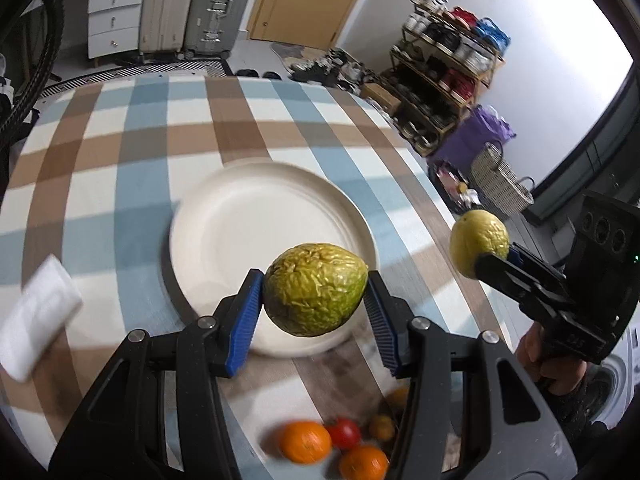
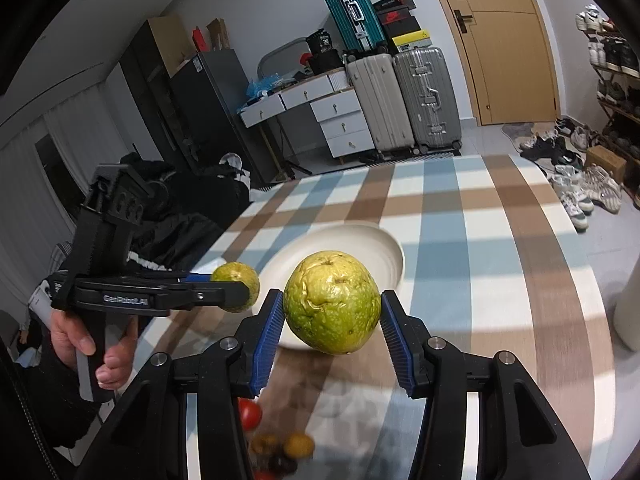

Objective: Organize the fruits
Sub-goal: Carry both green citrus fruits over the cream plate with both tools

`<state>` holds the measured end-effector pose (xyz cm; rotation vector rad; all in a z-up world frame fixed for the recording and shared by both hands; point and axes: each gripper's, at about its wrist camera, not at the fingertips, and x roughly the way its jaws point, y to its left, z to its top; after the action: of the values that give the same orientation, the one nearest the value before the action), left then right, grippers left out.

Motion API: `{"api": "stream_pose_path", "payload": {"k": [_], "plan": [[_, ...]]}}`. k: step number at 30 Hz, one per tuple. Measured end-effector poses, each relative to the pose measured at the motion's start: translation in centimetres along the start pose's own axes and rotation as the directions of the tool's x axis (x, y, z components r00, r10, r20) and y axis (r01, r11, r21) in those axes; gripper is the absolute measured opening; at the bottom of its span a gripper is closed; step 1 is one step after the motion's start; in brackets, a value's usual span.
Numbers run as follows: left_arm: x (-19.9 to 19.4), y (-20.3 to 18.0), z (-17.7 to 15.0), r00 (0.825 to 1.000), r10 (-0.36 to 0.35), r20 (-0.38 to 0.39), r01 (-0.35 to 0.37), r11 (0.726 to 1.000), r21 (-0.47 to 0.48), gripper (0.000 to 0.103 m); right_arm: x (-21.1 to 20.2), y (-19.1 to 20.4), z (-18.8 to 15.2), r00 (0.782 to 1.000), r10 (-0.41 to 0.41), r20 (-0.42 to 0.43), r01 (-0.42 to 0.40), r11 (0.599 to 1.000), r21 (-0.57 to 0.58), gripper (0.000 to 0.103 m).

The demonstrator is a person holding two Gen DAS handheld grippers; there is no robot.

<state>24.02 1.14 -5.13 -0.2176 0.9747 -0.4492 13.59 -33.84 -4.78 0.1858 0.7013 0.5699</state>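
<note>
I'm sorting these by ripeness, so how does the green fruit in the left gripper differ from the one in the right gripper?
The left gripper's fruit is deeply wrinkled and duller olive-green; the right gripper's fruit is smoother, brighter yellow-green, with a few creases near its top. Both are clamped between blue pads, lifted off the table near the white plate.

At the six o'clock edge of the left wrist view, a motion-blurred cluster of small fruits [image 1: 344, 440] lies partly hidden behind the left gripper's [image 1: 316, 304] black arm, so their count cannot be told. A white object [image 1: 38, 320] at nine o'clock is smeared by blur and cannot be identified. In the right wrist view, the same fruits at six o'clock are blurred and cut off by the bottom edge, the plate's [image 2: 384, 248] near rim is hidden behind a green fruit [image 2: 332, 302], and a pale rounded object [image 2: 628, 304] at three o'clock is cut off by the frame.
</note>
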Motion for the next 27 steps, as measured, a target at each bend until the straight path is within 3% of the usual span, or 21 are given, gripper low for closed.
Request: {"api": "stream_pose_path", "payload": {"k": [5, 13, 20, 27], "plan": [[1.5, 1.7, 3.2, 0.999, 0.032, 0.031, -0.031, 0.999, -0.019, 0.048, 3.3, -0.7, 3.2, 0.999, 0.036, -0.015, -0.036, 0.999, -0.006, 0.050], [6.2, 4.6, 6.0, 0.998, 0.064, 0.013, -0.063, 0.996, -0.063, 0.049, 10.9, -2.4, 6.7, 0.994, 0.073, -0.084, -0.074, 0.997, -0.007, 0.050], [9.6, 6.4, 6.5, 0.999, 0.041, -0.014, -0.042, 0.996, -0.077, 0.049, 17.0, -3.9, 6.6, 0.980, 0.058, -0.192, -0.063, 0.998, -0.019, 0.050], [12.3, 7.3, 6.9, 0.999, 0.014, -0.045, -0.019, 0.995, -0.100, 0.049, 19.7, -4.4, 5.8, 0.968, 0.046, -0.247, -0.060, 0.997, -0.049, 0.050]]}}
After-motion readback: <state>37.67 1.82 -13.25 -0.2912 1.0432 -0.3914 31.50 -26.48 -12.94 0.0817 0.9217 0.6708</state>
